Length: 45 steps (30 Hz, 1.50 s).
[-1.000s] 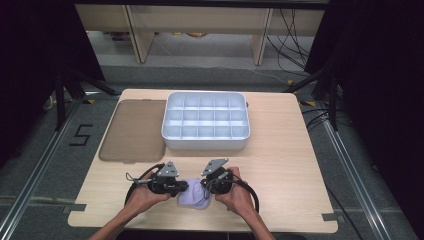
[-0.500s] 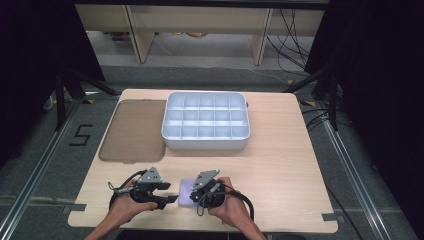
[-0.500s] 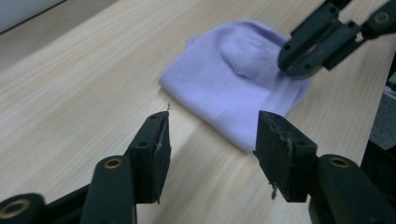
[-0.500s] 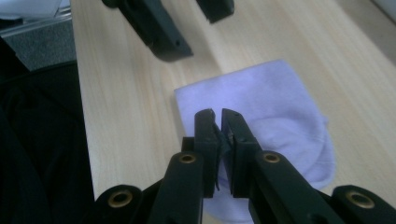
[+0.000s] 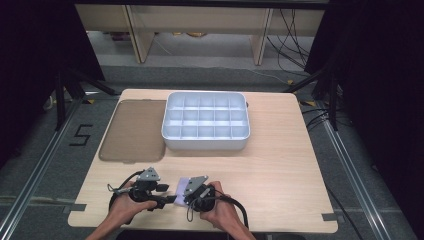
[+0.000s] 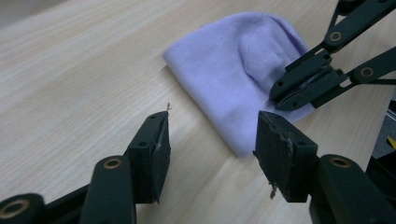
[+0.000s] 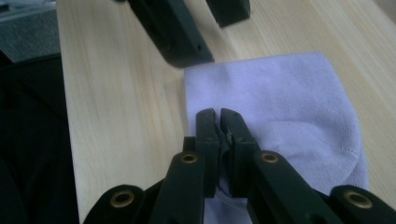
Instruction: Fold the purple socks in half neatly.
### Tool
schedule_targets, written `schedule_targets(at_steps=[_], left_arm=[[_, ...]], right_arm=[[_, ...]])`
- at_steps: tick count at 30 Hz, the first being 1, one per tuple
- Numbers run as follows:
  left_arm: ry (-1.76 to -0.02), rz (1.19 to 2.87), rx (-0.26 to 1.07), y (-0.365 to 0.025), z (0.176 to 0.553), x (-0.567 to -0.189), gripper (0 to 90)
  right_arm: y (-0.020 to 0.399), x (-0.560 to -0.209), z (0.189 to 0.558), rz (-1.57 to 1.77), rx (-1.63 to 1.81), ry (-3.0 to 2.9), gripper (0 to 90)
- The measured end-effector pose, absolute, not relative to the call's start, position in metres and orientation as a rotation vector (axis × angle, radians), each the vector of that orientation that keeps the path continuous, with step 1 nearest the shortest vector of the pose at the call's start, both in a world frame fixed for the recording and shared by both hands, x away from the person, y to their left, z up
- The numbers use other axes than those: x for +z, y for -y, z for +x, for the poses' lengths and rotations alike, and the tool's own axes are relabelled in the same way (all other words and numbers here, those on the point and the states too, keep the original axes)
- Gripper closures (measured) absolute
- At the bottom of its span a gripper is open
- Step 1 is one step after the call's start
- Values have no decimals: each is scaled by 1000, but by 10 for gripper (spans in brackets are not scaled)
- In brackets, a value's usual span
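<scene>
Left gripper (image 6: pixel 210 158) newly off half-hidden sock (image 6: pixel 233 79)

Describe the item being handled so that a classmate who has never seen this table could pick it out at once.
Start at the white compartment tray on the wooden table, then come to the near edge, between the two grippers. There lies a folded lilac sock, pinched by the right gripper. It is the one soft, pale purple thing there.

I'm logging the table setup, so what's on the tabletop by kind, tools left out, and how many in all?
Folded lilac cloth: 1
White compartment tray: 1
Brown flat lid: 1
Total: 3
</scene>
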<state>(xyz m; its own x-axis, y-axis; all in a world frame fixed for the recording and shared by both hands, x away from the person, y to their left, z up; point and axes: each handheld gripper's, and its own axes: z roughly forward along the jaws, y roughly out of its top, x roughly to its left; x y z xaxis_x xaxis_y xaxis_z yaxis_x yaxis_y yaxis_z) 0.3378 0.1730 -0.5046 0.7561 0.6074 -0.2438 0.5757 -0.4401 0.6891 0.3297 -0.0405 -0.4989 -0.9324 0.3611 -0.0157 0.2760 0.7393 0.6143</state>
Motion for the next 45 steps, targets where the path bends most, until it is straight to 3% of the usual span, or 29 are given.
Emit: schedule_targets(at_steps=[9, 16, 19, 25, 33, 45], left_arm=[[-858, 2187, 46, -165, 338, -510, 545], [-851, 2149, 38, -162, 336, -513, 777], [-825, 2150, 63, -162, 335, -511, 821], [-803, 2153, 99, -165, 332, -504, 831], [-731, 2225, 176, -162, 326, -497, 832], [-736, 2207, 178, -158, 324, -494, 832]], right_arm=[[40, -500, 332, 565, 1003, -2810, 841], [40, -501, 331, 569, 1027, -2812, 826], [40, -501, 331, 573, 1023, -2805, 820], [38, -498, 329, 550, 1045, -2809, 899], [39, -491, 335, 577, 1062, -2743, 900], [52, -496, 370, 677, 976, -2663, 900]])
